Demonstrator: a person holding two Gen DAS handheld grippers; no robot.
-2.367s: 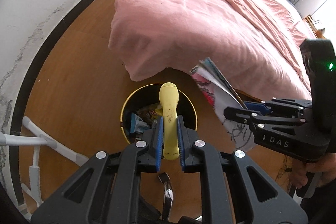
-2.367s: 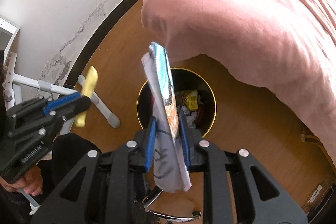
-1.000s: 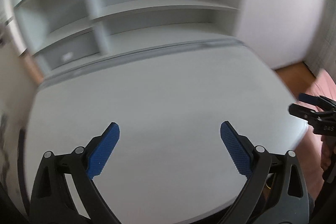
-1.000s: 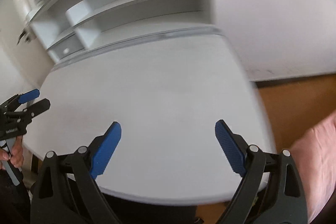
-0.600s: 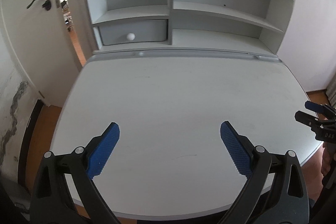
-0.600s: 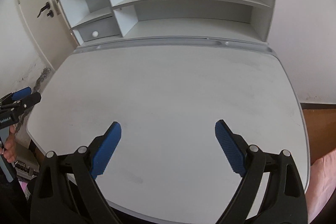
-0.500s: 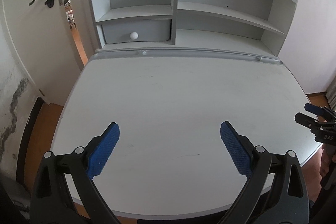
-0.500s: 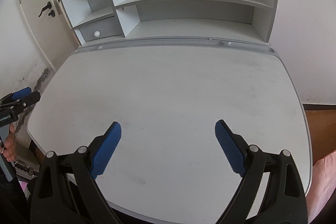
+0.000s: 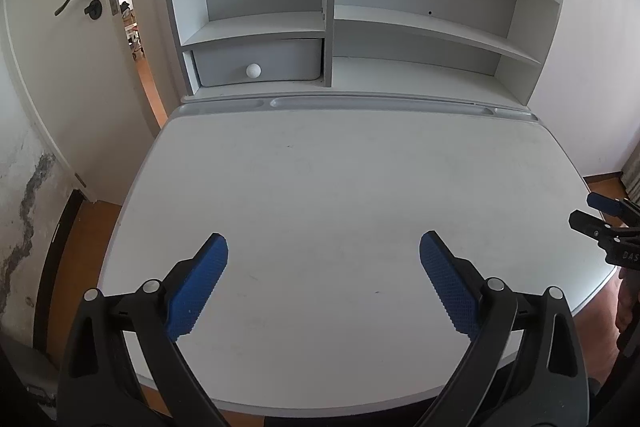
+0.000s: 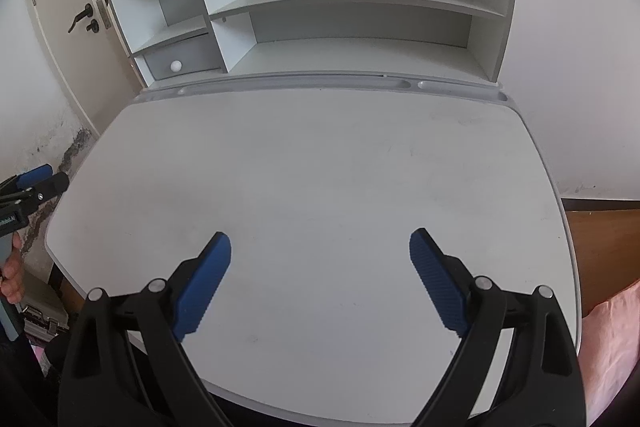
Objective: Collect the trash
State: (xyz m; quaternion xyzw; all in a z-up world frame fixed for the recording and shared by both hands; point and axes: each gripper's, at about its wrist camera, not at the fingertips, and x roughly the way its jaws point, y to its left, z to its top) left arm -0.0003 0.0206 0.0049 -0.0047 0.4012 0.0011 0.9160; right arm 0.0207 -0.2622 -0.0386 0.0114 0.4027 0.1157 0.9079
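Note:
My left gripper (image 9: 323, 247) is open wide and empty, held above the near half of a white desk (image 9: 352, 163). My right gripper (image 10: 320, 245) is also open wide and empty above the same desk (image 10: 320, 167). I see no trash on the desk top in either view. The right gripper's tips show at the right edge of the left wrist view (image 9: 600, 215). The left gripper's tips show at the left edge of the right wrist view (image 10: 40, 179). The trash bin is not in view.
A white shelf hutch (image 9: 360, 23) with a small drawer and round knob (image 9: 253, 70) stands at the desk's back. A door (image 9: 76, 3) is at the left. Pink bedding (image 10: 604, 331) shows at the right. Wooden floor lies beside the desk.
Earlier both grippers held trash over the bin by the bed; now both are open and empty and face the desk. In the last half second both views have barely shifted.

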